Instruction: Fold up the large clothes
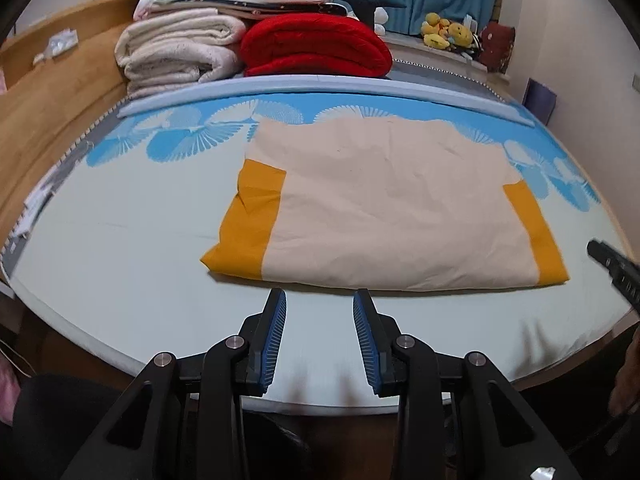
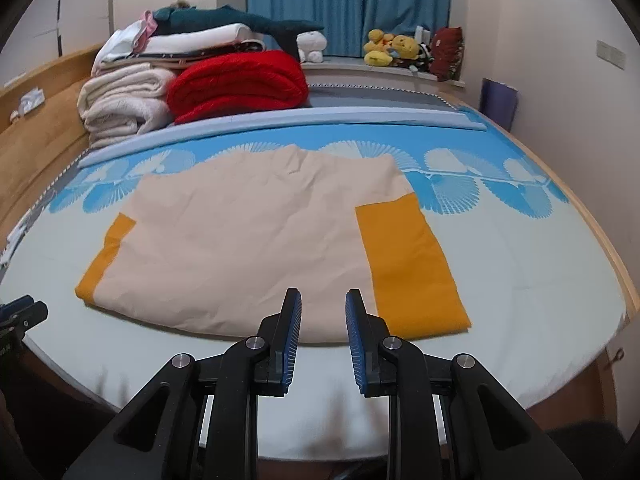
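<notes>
Reading layout: we see the cream garment [image 1: 384, 208] with mustard side panels lying flat on the bed [image 1: 120, 280], partly folded by our judgement, near hem facing both tools.
Long axis: we read it running left-right across the bed, parallel to the near edge.
Left tool [image 1: 319, 300]: spread, pinching nothing, tips just short of the near hem, toward its left half.
Right tool [image 2: 323, 300]: spread, nothing held, over the near hem beside the right mustard panel [image 2: 408, 268].
Nearer hand: right looks closer to cloth; contact we cannot tell.
Next: we judge each takes its own near corner.
Background: red blanket [image 1: 316, 46] stacked well apart.
</notes>
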`<action>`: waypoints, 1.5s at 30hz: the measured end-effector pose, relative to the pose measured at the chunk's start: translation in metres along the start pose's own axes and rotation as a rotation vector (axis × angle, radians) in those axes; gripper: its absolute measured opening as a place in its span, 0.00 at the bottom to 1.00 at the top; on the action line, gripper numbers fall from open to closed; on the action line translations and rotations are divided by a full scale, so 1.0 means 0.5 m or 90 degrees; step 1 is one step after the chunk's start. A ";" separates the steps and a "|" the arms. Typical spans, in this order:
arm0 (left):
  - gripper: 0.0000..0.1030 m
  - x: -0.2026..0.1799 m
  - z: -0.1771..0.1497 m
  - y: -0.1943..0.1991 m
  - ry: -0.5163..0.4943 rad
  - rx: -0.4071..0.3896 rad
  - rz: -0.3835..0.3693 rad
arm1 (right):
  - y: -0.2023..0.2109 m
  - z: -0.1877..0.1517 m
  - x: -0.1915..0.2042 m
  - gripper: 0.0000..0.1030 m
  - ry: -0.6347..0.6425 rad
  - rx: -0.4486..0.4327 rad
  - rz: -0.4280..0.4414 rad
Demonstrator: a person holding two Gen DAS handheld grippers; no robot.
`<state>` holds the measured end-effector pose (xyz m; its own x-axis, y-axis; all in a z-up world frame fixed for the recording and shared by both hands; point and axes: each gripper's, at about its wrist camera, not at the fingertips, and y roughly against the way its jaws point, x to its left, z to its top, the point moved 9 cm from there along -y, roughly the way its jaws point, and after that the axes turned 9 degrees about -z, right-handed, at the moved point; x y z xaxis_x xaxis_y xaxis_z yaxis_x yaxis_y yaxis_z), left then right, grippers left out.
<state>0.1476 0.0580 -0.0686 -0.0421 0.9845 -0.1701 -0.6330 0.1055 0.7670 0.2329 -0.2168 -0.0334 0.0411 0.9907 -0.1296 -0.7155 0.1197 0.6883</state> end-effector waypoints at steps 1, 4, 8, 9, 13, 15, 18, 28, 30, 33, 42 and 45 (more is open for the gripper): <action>0.32 -0.002 0.001 0.001 0.002 0.001 -0.006 | 0.016 -0.005 -0.002 0.24 -0.004 -0.001 -0.003; 0.32 -0.012 0.008 -0.005 -0.005 -0.002 -0.018 | 0.035 -0.009 0.005 0.24 -0.011 -0.003 -0.007; 0.31 -0.021 0.025 -0.015 -0.029 -0.013 -0.017 | 0.038 -0.006 0.007 0.24 -0.001 -0.007 -0.008; 0.31 -0.021 0.030 -0.017 -0.033 -0.017 -0.017 | 0.041 -0.005 0.009 0.24 0.002 -0.009 -0.007; 0.31 -0.017 0.059 -0.021 -0.039 -0.041 -0.008 | 0.055 0.015 0.009 0.24 0.011 -0.036 -0.007; 0.34 -0.019 0.069 -0.025 -0.038 -0.046 -0.010 | 0.058 0.023 0.009 0.24 0.014 -0.046 -0.004; 0.36 -0.026 0.076 -0.033 -0.036 -0.046 -0.009 | 0.062 0.033 0.007 0.24 0.025 -0.064 -0.006; 0.38 -0.030 0.076 -0.053 -0.028 -0.046 -0.012 | 0.097 0.052 -0.020 0.24 -0.041 -0.105 0.002; 0.38 -0.023 0.077 -0.057 -0.034 -0.050 0.005 | 0.099 0.057 -0.020 0.24 -0.040 -0.126 -0.001; 0.35 -0.009 0.069 -0.070 -0.017 -0.025 0.010 | 0.073 0.051 -0.013 0.24 -0.034 -0.103 -0.006; 0.13 0.044 0.027 -0.091 0.080 0.057 -0.020 | -0.011 0.017 0.000 0.24 -0.046 -0.032 0.034; 0.10 0.057 0.004 -0.103 0.056 0.069 -0.015 | -0.059 -0.006 0.023 0.24 -0.053 0.000 0.058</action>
<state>0.1807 0.0807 -0.1118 -0.0990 0.9660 -0.2386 -0.5475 0.1474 0.8237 0.2523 -0.2094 -0.0573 0.0338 0.9994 -0.0073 -0.7190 0.0294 0.6944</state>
